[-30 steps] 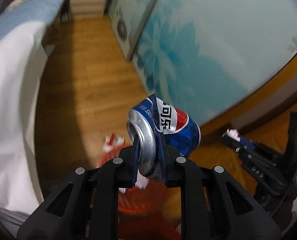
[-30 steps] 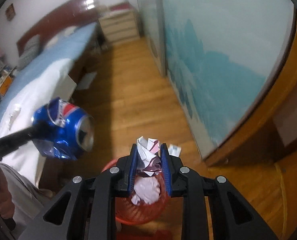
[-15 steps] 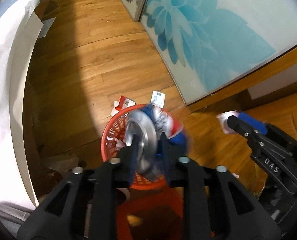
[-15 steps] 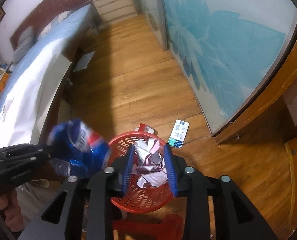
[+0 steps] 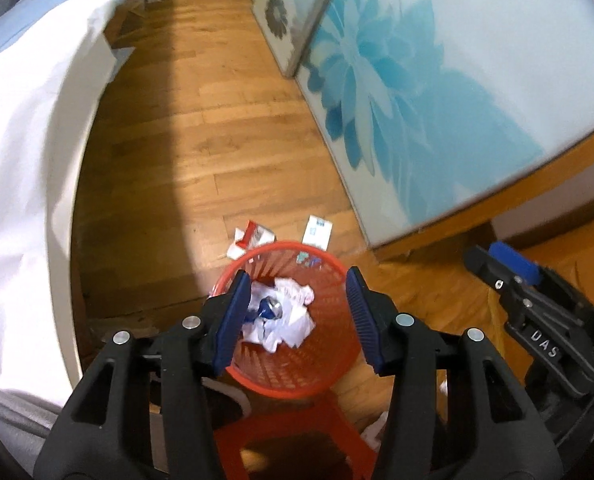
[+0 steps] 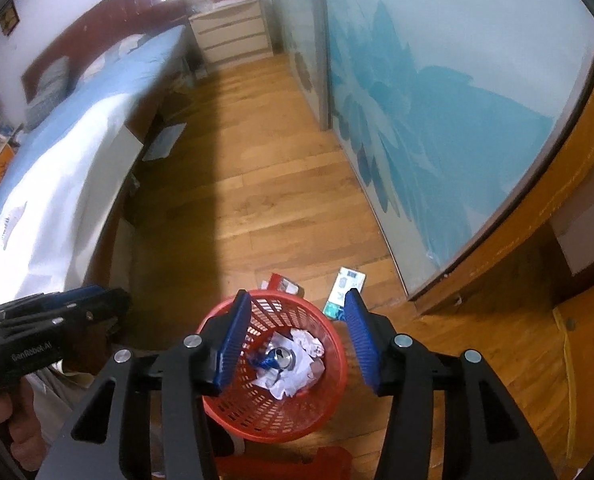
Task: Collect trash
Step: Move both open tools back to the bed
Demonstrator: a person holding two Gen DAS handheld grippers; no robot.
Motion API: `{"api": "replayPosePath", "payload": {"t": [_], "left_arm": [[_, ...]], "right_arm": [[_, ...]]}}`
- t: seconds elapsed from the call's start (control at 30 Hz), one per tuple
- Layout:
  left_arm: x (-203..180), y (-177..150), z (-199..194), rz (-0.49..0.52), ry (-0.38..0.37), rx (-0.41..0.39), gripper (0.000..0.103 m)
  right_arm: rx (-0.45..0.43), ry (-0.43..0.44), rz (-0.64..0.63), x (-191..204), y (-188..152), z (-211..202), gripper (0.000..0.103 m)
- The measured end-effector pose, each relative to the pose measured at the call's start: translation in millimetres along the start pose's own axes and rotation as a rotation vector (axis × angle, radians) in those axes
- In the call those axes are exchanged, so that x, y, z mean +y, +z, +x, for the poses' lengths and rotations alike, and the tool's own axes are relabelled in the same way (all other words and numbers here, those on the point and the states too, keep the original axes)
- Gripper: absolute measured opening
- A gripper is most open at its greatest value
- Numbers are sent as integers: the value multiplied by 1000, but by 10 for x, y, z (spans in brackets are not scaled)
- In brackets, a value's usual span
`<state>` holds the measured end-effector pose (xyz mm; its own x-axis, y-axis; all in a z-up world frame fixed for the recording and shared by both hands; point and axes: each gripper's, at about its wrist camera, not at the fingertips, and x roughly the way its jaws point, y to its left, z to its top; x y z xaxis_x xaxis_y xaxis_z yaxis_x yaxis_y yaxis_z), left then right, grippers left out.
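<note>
Hovering over red basket: left hand-held gripper, jaws opening, nothing between. Right hand-held gripper likewise opening, empty, above same basket. Lying inside basket: can on crumpled paper. Lying on floor just beyond basket's far rim: red packet, white-blue carton.

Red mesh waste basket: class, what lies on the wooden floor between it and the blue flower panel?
A small white-and-teal carton lies flat there, beside the red mesh waste basket, short of the blue flower panel; the right wrist view shows it best.
</note>
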<state>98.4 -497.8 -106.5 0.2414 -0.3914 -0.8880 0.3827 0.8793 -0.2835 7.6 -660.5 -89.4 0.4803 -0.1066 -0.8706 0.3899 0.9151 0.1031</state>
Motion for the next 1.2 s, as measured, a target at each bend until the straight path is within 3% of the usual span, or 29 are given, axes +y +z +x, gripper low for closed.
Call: {"api": "replayPosePath", "payload": {"t": [0.13, 0.27, 0.4, 0.53, 0.7, 0.83, 0.97, 1.2], "left_arm": [[154, 54, -407, -36, -11, -128, 50], [447, 49, -924, -63, 23, -268, 50], [1081, -99, -1532, -150, 65, -427, 56], [1825, -368, -1940, -292, 133, -528, 56], [2861, -757, -2127, -491, 210, -571, 57], [3446, -977, -2127, -598, 245, -594, 57], [3822, -1022, -2083, -601, 281, -600, 57], [4136, -1078, -2100, -626, 237, -616, 57]], "right_arm": [[-33, 29, -22, 158, 87, -119, 51], [-60, 86, -73, 471, 119, -222, 57], [-54, 143, -152, 930, 81, -207, 57], [-49, 196, -237, 1543, 86, -190, 57], [-62, 280, -323, 2373, 128, -216, 57], [-57, 376, -371, 3048, 211, -194, 57], [-20, 485, -366, 3774, 370, -43, 59], [62, 540, -352, 5111, 529, 484, 62]]}}
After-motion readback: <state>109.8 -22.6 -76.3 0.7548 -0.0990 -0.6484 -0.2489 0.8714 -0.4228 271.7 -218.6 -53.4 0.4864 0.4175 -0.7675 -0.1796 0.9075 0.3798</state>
